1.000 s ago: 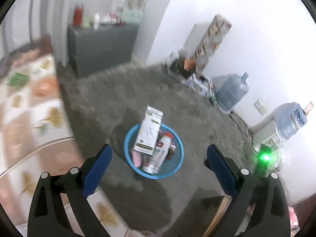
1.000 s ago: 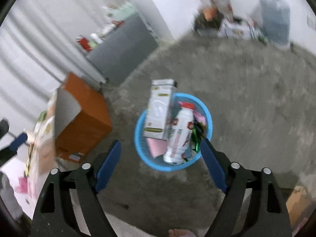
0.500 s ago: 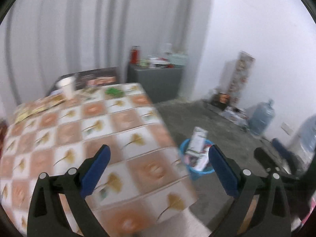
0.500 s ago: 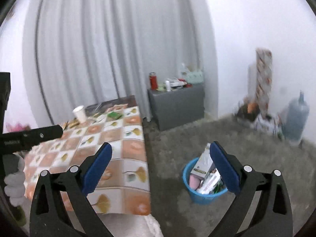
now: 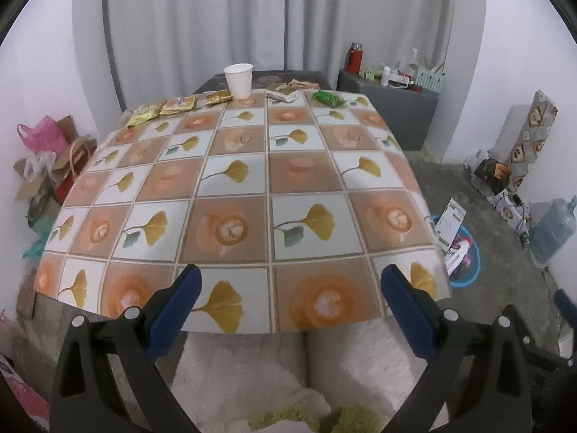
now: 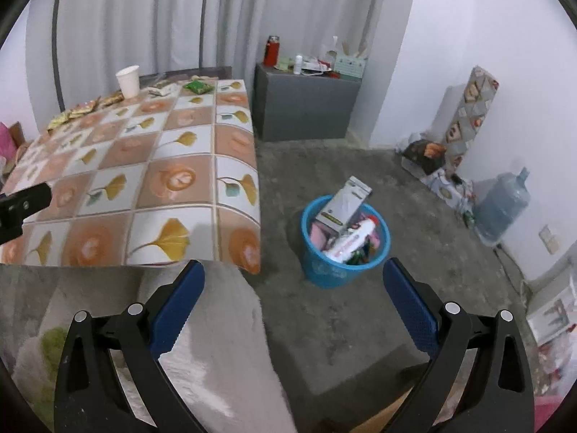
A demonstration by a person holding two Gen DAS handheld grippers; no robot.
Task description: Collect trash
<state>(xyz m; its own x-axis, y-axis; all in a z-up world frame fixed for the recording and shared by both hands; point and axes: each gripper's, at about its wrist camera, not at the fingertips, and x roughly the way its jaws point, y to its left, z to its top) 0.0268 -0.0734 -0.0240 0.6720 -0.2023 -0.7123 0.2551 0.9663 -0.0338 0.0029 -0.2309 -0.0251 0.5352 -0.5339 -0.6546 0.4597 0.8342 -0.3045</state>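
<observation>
A blue trash bin [image 6: 345,249] stands on the floor right of the table, holding a white carton [image 6: 344,205], a white bottle and other waste; its edge [image 5: 465,259] shows past the table corner. At the table's far edge lie a white paper cup [image 5: 238,80], gold wrappers [image 5: 164,110], a green packet [image 5: 327,98] and other wrappers [image 5: 285,91]. My left gripper [image 5: 290,281] is open above the table's near edge, nothing between its fingers. My right gripper [image 6: 294,279] is open over the floor, in front of the bin.
The table [image 5: 252,195] has a tiled leaf-pattern cloth. A fluffy white seat [image 5: 274,371] lies below the grippers. A grey cabinet [image 6: 304,106] with bottles stands by the curtain. Water jugs [image 6: 503,205], boxes and a patterned column [image 6: 468,108] line the right wall. Bags [image 5: 47,158] pile at left.
Both views swung up and left, away from hovering over the bin. The left now faces the table top squarely; the right sees the table and bin side by side. Both grippers stay empty.
</observation>
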